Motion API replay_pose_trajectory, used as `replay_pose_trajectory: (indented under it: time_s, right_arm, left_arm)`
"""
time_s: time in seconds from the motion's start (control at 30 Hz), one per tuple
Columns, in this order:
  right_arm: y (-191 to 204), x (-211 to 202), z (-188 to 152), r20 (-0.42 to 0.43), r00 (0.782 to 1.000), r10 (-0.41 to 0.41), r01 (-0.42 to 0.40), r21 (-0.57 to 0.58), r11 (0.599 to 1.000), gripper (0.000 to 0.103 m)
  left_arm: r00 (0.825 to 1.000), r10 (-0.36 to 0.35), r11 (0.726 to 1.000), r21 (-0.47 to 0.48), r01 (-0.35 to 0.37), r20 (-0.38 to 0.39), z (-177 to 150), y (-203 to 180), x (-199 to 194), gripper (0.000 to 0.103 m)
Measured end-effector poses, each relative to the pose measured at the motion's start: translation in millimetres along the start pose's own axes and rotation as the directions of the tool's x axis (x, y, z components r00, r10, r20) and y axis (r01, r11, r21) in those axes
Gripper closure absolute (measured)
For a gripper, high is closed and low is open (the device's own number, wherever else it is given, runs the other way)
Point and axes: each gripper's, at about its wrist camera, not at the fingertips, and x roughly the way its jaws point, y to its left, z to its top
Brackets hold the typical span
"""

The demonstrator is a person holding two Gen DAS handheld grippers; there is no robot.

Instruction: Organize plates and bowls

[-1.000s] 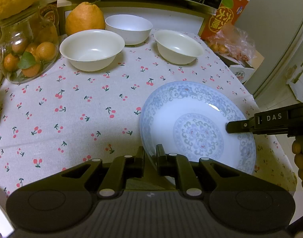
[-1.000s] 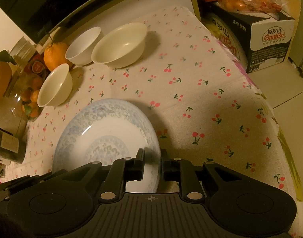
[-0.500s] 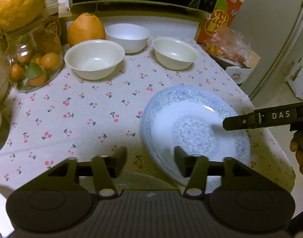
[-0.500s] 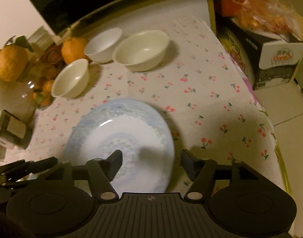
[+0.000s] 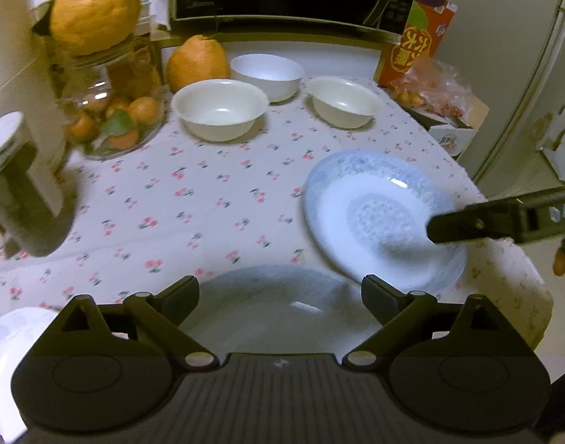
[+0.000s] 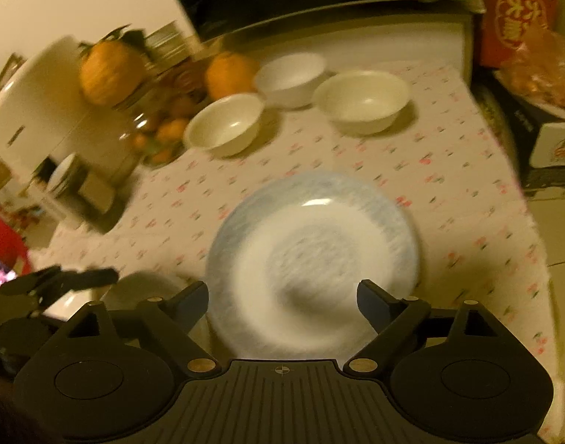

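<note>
A: Where is the patterned plate (image 5: 378,218) sitting?
B: Flat on the cloth (image 5: 208,199), near right, released for stacking.
A: The grippers?
B: Left gripper (image 5: 280,292) and right gripper (image 6: 282,296) have just been opening; both are gaping, empty.

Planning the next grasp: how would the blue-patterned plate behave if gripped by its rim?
The blue-patterned plate looks glazed and glossy, so its rim is probably slippery. It seems ceramic: likely stiff, fairly heavy, and breakable. Being wide and shallow, it would probably tilt if gripped at one edge.
</note>
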Motion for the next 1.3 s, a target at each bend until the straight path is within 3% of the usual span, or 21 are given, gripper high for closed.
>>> replay_pose_trajectory:
  time_s: [0.27,0.47,0.73,0.8,1.0,1.3]
  right_arm:
    - [29,3,-34,-0.042,0.998,0.036,-0.038,-0.057,0.998,0.013]
    - [40,8,-55,-0.044,0.997,0.064,-0.068,-0.08,0.994,0.013]
    - [47,10,-60,-0.02,0.995,0.101,-0.103,-0.072,0.992,0.013]
    - [48,11,-61,-0.021,0.994,0.107,-0.108,-0.064,0.992,0.013]
    - [51,16,-64,-0.019,0.993,0.118,-0.119,-0.054,0.991,0.015]
    - [48,24,-67,-0.029,0.994,0.109,-0.111,-0.04,0.993,0.045]
  left_arm:
    - [1.0,0.011,1.0,0.006,-0.011,-0.005,-17,17,-19,0.009]
    - [1.0,-0.028,1.0,-0.009,0.028,-0.009,-32,21,-37,0.009]
    - [0.996,-0.081,0.991,-0.111,0.076,-0.047,-53,28,-58,0.01]
    - [0.994,-0.099,0.984,-0.153,0.089,-0.055,-58,33,-61,0.013]
    - [0.981,-0.164,0.954,-0.269,0.131,-0.104,-69,46,-55,0.037]
    - [0.977,-0.149,0.954,-0.282,0.102,-0.152,-78,45,-44,0.049]
